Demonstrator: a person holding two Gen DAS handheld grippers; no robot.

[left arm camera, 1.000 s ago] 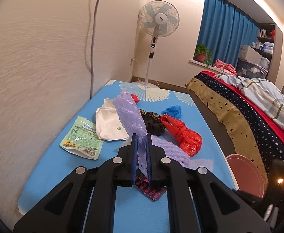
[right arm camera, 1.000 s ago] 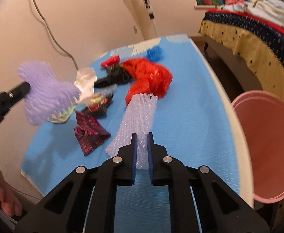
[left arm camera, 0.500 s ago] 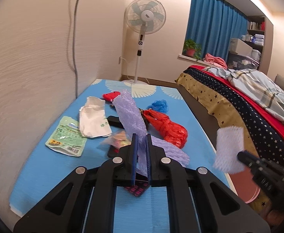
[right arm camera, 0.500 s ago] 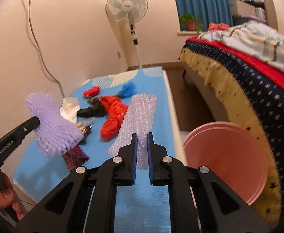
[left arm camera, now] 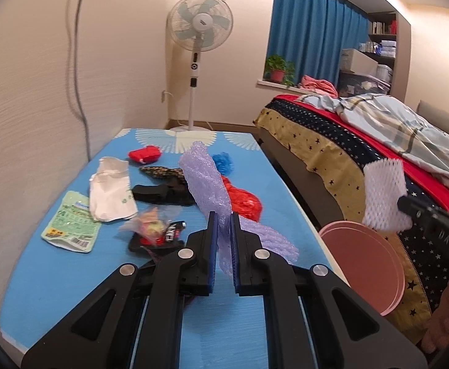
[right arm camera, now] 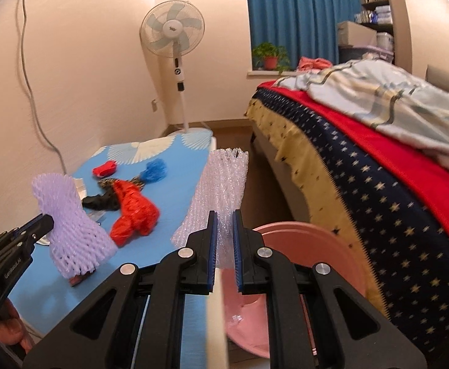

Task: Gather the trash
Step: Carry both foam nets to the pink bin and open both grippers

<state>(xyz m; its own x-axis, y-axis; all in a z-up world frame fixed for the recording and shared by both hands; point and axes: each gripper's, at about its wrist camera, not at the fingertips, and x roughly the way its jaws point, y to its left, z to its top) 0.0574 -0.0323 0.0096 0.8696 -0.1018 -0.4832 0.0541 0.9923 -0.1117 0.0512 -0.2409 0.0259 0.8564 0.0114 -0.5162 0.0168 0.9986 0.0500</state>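
My left gripper (left arm camera: 223,224) is shut on a purple foam net sleeve (left arm camera: 204,181), held above the blue table (left arm camera: 64,276); the same purple sleeve (right arm camera: 70,227) shows at the left of the right wrist view. My right gripper (right arm camera: 224,224) is shut on a white foam net sleeve (right arm camera: 224,184), held over the table's right edge above the pink bin (right arm camera: 316,264). In the left wrist view that white sleeve (left arm camera: 384,193) hangs above the pink bin (left arm camera: 365,255). A red plastic bag (left arm camera: 242,203), a white paper bag (left arm camera: 110,190), a green pouch (left arm camera: 70,221) and snack wrappers (left arm camera: 153,230) lie on the table.
A bed (right arm camera: 378,166) with a starred cover stands right of the bin, with a narrow floor gap between. A standing fan (left arm camera: 198,33) is at the table's far end. The wall (left arm camera: 24,92) with a hanging cable runs along the left.
My right gripper lifted the white sleeve off the table and carried it right, over the pink bin. My left gripper drifted sideways with the purple sleeve still in it.
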